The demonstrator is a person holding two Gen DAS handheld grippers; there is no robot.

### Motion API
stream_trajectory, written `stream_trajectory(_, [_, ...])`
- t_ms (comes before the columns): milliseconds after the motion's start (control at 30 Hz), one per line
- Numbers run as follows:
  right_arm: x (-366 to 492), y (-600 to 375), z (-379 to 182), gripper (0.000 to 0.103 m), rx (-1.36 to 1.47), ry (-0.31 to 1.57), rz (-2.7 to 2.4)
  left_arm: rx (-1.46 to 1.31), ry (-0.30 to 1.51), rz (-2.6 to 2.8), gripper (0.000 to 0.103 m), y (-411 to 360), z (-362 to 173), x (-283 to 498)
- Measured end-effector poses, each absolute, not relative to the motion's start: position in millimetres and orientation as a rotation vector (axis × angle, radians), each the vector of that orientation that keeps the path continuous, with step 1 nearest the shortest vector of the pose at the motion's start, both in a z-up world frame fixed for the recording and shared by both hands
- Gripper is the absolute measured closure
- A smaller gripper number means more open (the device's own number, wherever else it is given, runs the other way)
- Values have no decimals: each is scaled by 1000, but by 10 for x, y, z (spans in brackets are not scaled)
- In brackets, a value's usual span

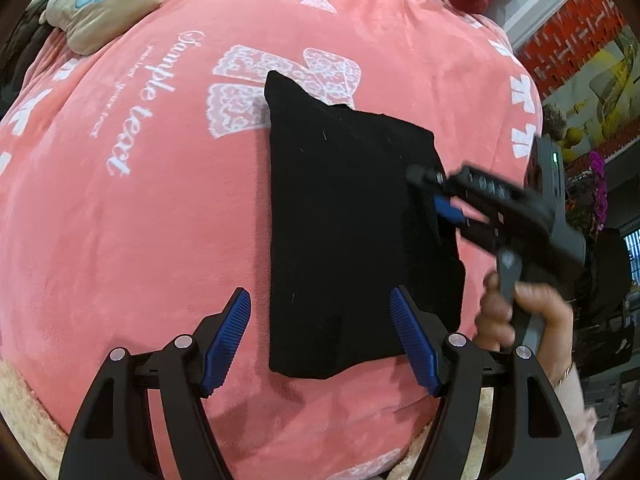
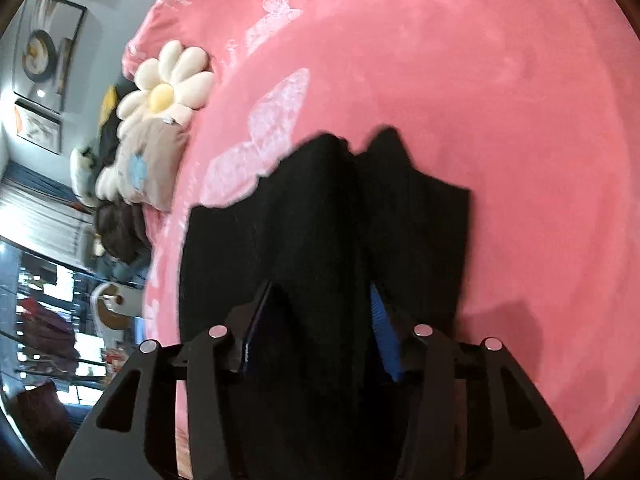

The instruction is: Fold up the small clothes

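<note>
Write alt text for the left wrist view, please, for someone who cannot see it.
A black garment lies partly folded on a pink blanket. The right gripper is shut on its right edge, while the left gripper hangs open over its near edge. Stuffed toys sit at the far end.

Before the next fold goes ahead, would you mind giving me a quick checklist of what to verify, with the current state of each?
1. Right gripper shut on the black garment: ok, cloth bunched between its fingers.
2. Left gripper open and free: ok, jaws wide over the near edge.
3. Garment flat on the pink blanket: not ok, right edge lifted.
4. Fold path free of the plush toys: ok, they lie at the far edge.
5. Layers aligned underneath: cannot tell.
</note>
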State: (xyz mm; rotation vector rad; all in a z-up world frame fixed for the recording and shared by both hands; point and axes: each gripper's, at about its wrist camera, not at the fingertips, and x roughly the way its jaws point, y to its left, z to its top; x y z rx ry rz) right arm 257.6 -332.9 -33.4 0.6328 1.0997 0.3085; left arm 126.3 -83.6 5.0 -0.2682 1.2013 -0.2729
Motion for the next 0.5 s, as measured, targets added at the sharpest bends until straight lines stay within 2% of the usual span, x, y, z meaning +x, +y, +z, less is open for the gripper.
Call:
stream_trajectory(167, [2426, -3490, 237, 96, 559, 949, 285, -273, 1196, -277, 34, -840, 81, 1303])
stream_trajectory(233, [2416, -3559, 105, 91, 488, 981, 218, -275, 1189, -290, 31, -850, 71, 1316])
stream_trajectory(300, [2484, -3624, -330, 89, 484, 1144, 164, -278, 1199, -294, 31, -886, 9, 1334])
stream_trajectory(367, [2344, -3701, -320, 88, 558, 1106, 185, -284, 1218, -303, 31, -932, -40, 1348])
stream_trajectory(433, [2148, -3744, -185, 84, 577, 1063, 199, -288, 1214, -311, 31, -955, -35, 1340])
stream_trajectory(500, [1871, -3765, -154, 69, 591, 1059, 187, -284, 1207, -328, 31, -966, -28, 1333])
